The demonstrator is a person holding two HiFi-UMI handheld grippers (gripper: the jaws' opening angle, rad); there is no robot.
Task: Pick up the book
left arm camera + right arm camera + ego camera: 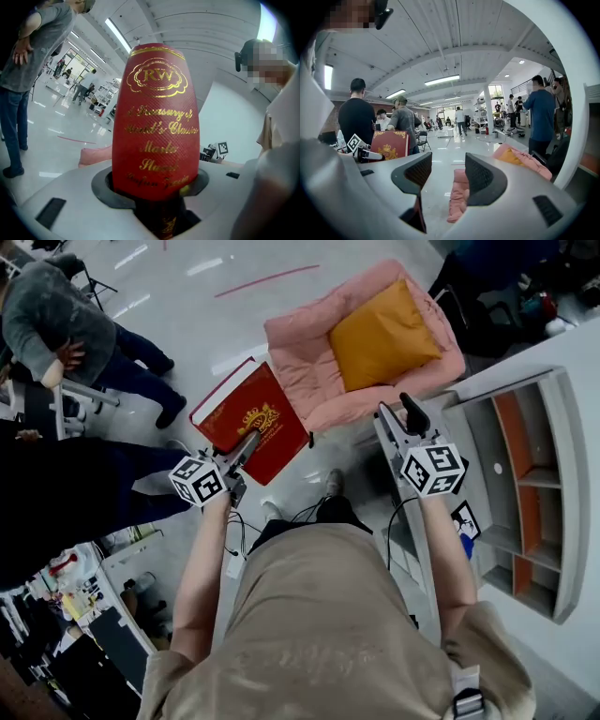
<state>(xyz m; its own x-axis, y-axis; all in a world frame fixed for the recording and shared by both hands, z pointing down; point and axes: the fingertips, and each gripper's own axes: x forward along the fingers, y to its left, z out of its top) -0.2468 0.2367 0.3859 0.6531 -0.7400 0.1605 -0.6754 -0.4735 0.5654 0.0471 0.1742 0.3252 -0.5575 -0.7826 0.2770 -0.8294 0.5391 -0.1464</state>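
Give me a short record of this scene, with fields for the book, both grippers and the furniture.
held item: red hardcover book with gold lettering, up in the air, gripped at one edge
left gripper: shut on the book
right gripper: open, empty
seat: pink padded armchair holding a mustard-yellow cushion
right side: white shelf unit with orange panels

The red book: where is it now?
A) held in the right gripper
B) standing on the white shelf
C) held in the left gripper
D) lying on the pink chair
C: the left gripper is shut on the red book; the right gripper stands open with nothing between its jaws.
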